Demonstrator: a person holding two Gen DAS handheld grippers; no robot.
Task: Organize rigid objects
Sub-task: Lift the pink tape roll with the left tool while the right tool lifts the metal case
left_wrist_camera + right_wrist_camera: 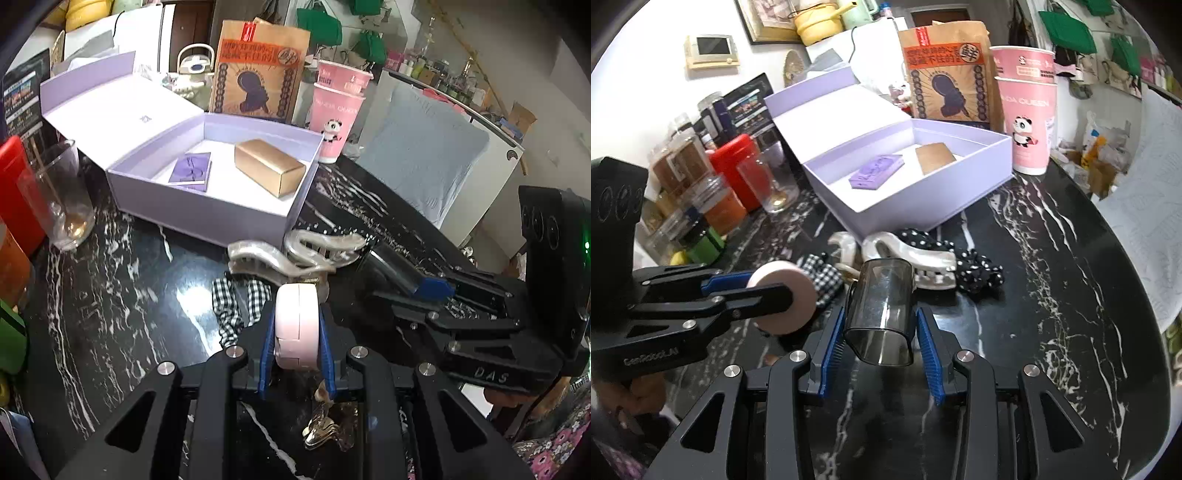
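Grippers are working side by side above a black marble table (1052,258). The left gripper (297,332) is clamping a round pink compact (295,325) on edge between its blue pads, which are pressing on both flat faces. Beyond its fingertips a checked fabric scrunchie (236,295) and two pearly hair claws (295,254) are lying on the table, and a gold hair clip (325,424) is lying below its fingers.

The right gripper (881,332) is holding a smoky translucent cap (882,306) between its blue pads, the open end facing the camera; the pads are lying close against its sides, though whether both are pressing is hard to tell. Just ahead of it a polka-dot scrunchie (975,269) is sitting beside the claws.

Further ahead of both grippers an open lilac box (960,195) is standing with its lid tipped back, with a gold box (267,171) and a small purple box (877,171) lying apart inside it. Behind it a brown paper bag (945,74) and stacked pink cups (1027,122) are standing. Left of the lilac box a clear glass (772,181) is standing by a red canister (733,162).
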